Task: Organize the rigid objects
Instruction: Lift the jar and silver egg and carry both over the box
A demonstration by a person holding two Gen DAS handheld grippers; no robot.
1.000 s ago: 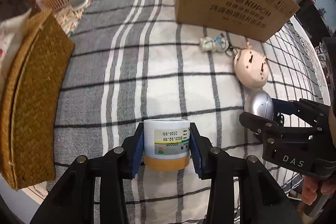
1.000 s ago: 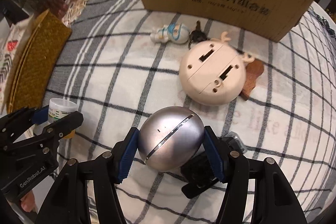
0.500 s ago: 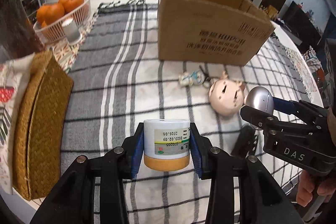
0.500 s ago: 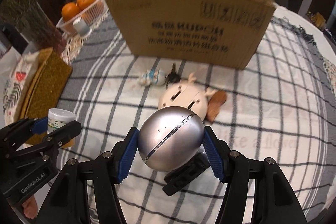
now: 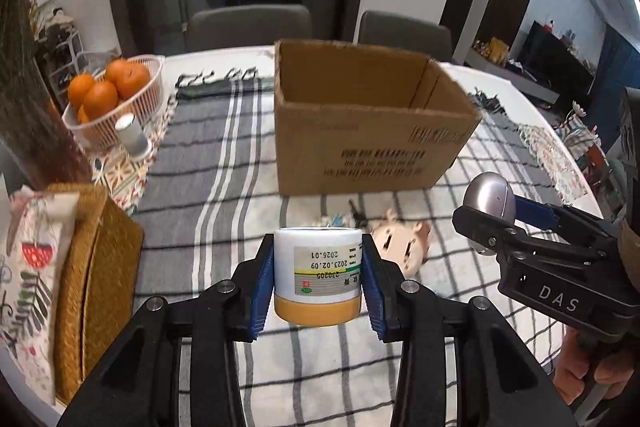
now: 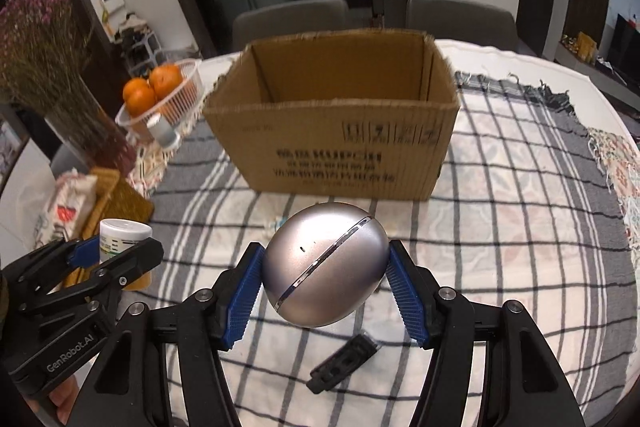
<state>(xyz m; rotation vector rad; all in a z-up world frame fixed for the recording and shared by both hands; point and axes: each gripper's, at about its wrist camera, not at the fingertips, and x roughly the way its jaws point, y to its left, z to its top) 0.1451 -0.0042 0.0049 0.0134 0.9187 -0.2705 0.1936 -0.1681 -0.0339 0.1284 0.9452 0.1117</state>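
Observation:
My left gripper (image 5: 318,277) is shut on a white jar with a yellow lid (image 5: 318,275), held upside down above the checked cloth. My right gripper (image 6: 325,267) is shut on a silver egg-shaped object (image 6: 325,265), also lifted off the table. Each gripper shows in the other's view: the right one with the silver egg (image 5: 489,201) at the right, the left one with the jar (image 6: 122,237) at the lower left. An open cardboard box (image 5: 368,123) stands ahead in the middle of the table, its inside showing bare walls (image 6: 340,71).
A cream round toy (image 5: 402,247) and a small figurine lie on the cloth before the box. A black flat object (image 6: 344,357) lies near the front. A woven basket (image 5: 94,279), a fruit basket of oranges (image 5: 112,95), a small white can (image 5: 131,137) and dried flowers (image 6: 44,67) stand at left.
Both grippers have risen with their objects and tilted up, so the box's open top and the room behind have come into view. The toys on the cloth sit lower and farther.

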